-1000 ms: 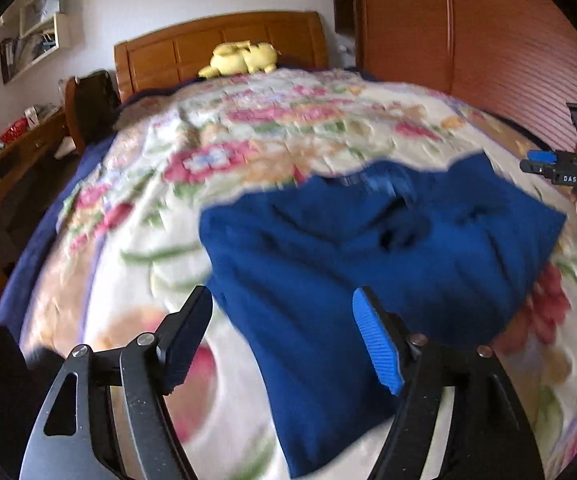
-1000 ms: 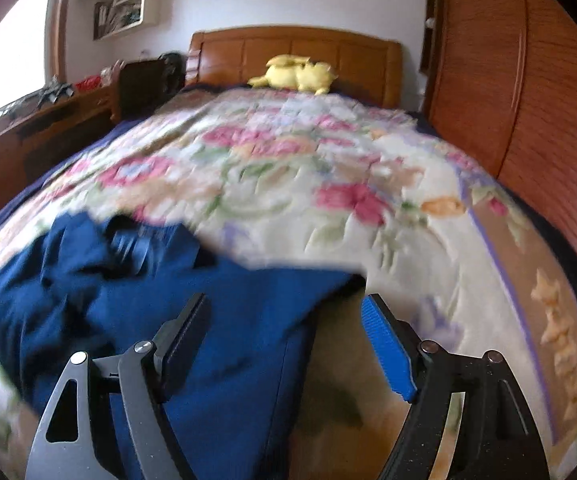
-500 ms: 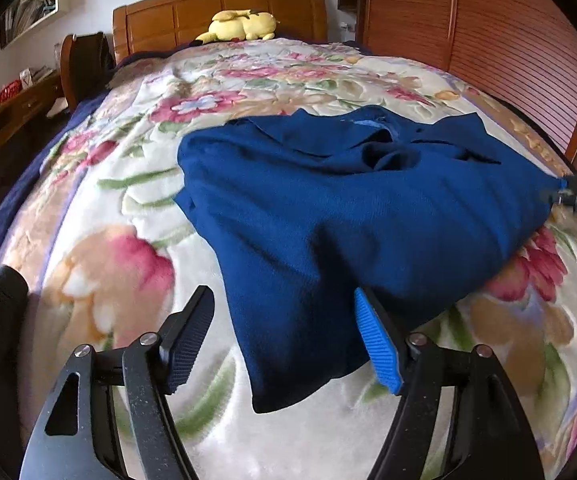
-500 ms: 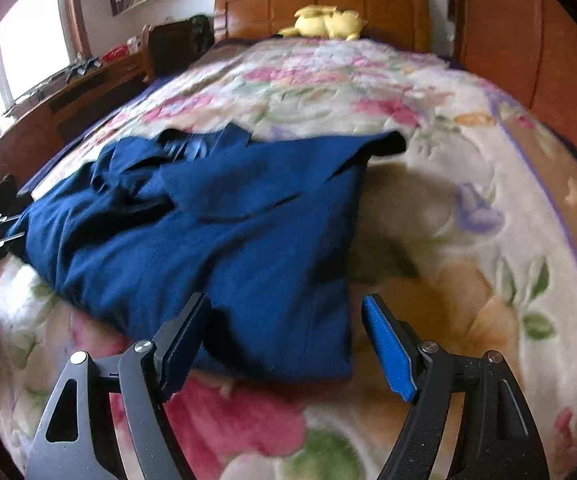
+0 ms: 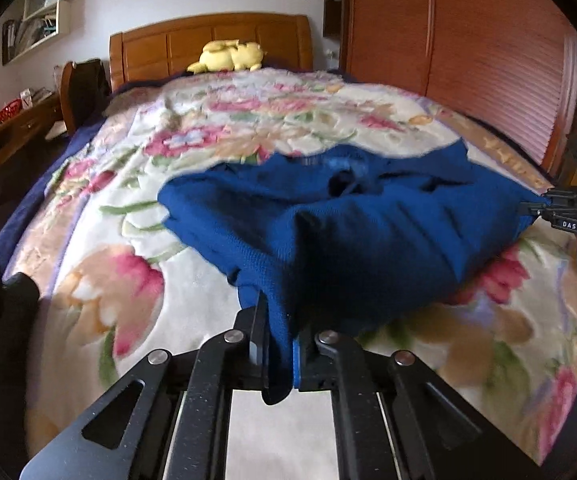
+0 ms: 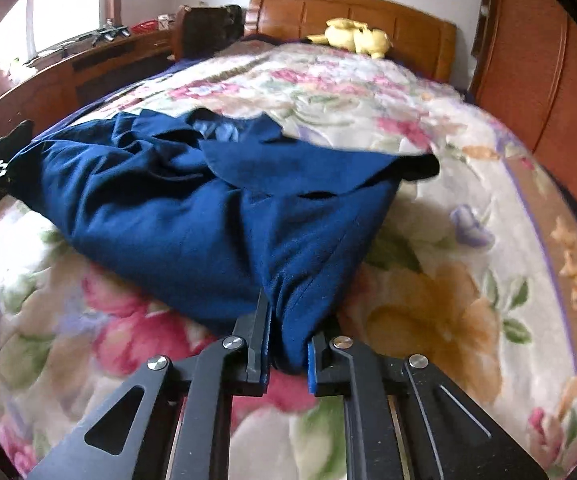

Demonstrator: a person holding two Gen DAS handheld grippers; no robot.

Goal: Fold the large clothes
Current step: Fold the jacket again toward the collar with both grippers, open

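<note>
A large dark blue garment (image 5: 368, 232) lies loosely folded and rumpled on a floral blanket (image 5: 128, 280). My left gripper (image 5: 280, 320) is closing, its pads pinching the garment's near left corner, which hangs down between them. In the right wrist view the same garment (image 6: 168, 208) spreads away to the left. My right gripper (image 6: 288, 320) is also closing, and a bunched corner of the cloth is pressed between its pads. The right gripper (image 5: 568, 216) shows at the garment's right edge in the left wrist view, with part of a hand below it.
The bed has a wooden headboard (image 5: 208, 40) with a yellow plush toy (image 5: 228, 56) in front of it. A wooden wardrobe (image 5: 468, 40) runs along the right side. A desk (image 6: 88, 60) and a dark chair (image 6: 208, 28) stand on the left.
Both grippers moved onto the garment's near corners and went from wide open to shut on the cloth. The fabric at each corner is now bunched and slightly lifted.
</note>
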